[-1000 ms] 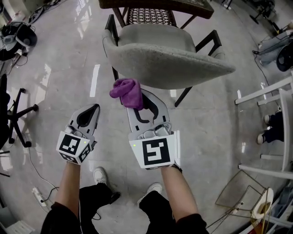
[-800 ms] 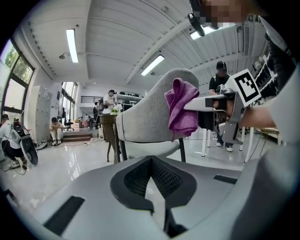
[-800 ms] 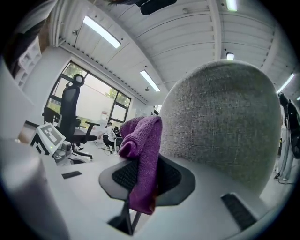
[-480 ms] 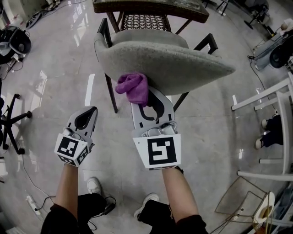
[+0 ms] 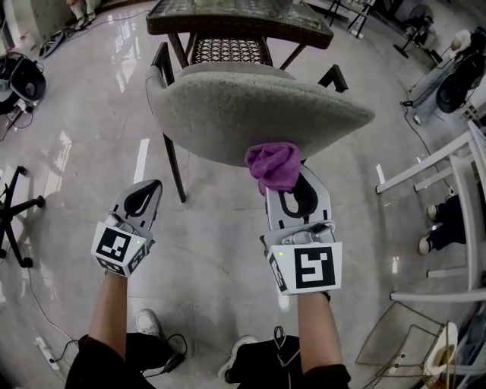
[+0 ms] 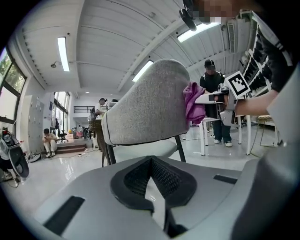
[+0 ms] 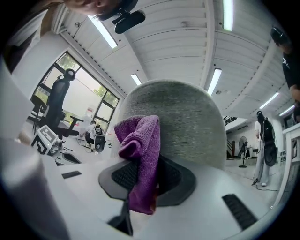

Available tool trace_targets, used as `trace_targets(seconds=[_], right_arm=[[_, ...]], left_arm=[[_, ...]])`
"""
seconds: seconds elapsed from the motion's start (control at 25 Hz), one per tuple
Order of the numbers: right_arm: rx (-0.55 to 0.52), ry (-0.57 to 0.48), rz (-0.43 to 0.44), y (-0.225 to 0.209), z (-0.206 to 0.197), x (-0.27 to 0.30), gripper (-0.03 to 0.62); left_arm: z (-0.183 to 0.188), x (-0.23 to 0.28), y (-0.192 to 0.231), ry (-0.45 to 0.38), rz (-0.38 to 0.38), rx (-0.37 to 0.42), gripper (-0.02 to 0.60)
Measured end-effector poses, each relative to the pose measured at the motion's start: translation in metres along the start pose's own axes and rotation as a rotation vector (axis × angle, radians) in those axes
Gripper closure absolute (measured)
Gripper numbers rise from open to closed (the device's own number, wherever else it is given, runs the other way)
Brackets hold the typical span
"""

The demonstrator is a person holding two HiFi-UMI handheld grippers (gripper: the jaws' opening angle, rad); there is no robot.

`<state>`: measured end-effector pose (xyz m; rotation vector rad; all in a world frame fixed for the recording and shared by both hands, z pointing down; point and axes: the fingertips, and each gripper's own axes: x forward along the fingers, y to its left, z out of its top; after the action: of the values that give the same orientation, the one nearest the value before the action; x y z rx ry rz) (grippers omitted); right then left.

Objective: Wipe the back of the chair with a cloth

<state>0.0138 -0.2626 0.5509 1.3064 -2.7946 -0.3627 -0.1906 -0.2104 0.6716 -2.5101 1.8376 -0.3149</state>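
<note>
We see a glass-topped wicker surface (image 5: pixel 235 21) standing on the glossy floor (image 5: pixel 83 129). White frames (image 5: pixel 425 164) stand at the right, and an office chair base (image 5: pixel 19 210) sits at the left edge.

Open floor (image 5: pixel 205 251) below chair back (image 5: pixel 243 114)

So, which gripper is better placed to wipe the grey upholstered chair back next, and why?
Right: the right gripper is shut on the purple terry cloth, against the grey upholstered chair back; the left gripper is shut, empty, apart from it.

right gripper (image 5: pixel 295 186) | cloth (image 5: pixel 273 166) slid rightward along chair back (image 5: pixel 250 114) | now right of centre
</note>
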Motion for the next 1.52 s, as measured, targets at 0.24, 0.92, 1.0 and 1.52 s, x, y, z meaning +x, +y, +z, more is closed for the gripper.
trace_targets(seconds=[0.24, 0.92, 1.0, 1.52], right_arm=[[0.022, 0.011, -0.144, -0.065, -0.026, -0.025, 0.496], [0.086, 0.031, 0.229, 0.129, -0.035, 0.031, 0.497], [0.086, 0.021, 0.246, 0.149, -0.036, 0.049, 0.497], [0.200, 0.072, 0.049, 0.064, -0.075, 0.031, 0.497]], left_arm=[[-0.005, 0.004, -0.007, -0.011, 0.000, 0.029, 0.573], [-0.020, -0.039, 0.008, -0.006, 0.115, 0.035, 0.572], [-0.025, -0.048, 0.010, 0.005, 0.128, 0.043, 0.574], [-0.033, -0.037, -0.003, 0.002, 0.131, 0.027, 0.573]])
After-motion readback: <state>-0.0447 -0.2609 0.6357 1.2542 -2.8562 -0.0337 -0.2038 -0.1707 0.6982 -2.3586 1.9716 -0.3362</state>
